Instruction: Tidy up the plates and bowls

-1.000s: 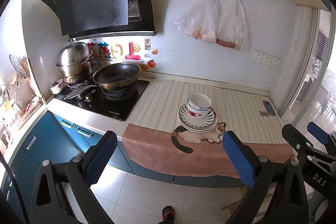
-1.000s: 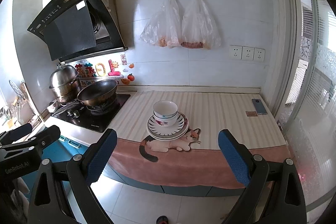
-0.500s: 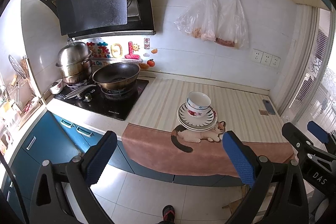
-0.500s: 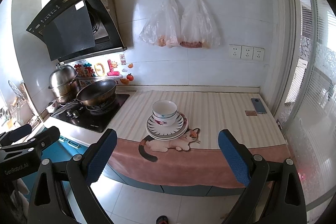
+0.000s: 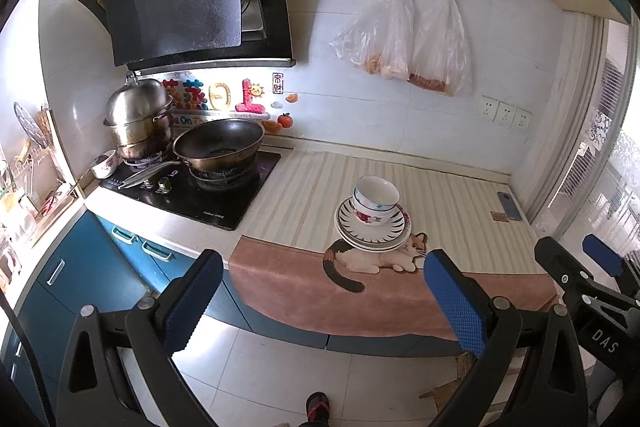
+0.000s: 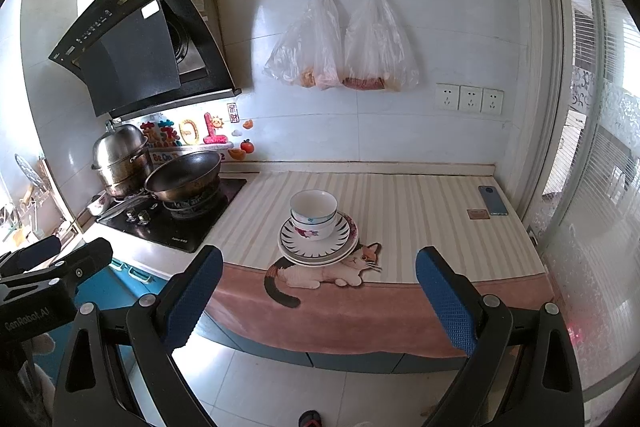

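Two bowls [image 6: 313, 213] stacked on plates [image 6: 318, 243] on the counter [image 6: 420, 211], right of the stove [image 6: 176, 219] (just behind a cat picture), left claw [image 5: 324, 303] wide, empty, right claw [image 6: 318, 301] wide, empty

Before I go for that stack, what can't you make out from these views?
- How many plates sit under the bowls: edges overlap, both views.
- Whether there are more than two bowls: nested, rims hide it.
- Contents of the hanging bags: blurred through plastic.
- Inside of the steel pot: lid covers it.
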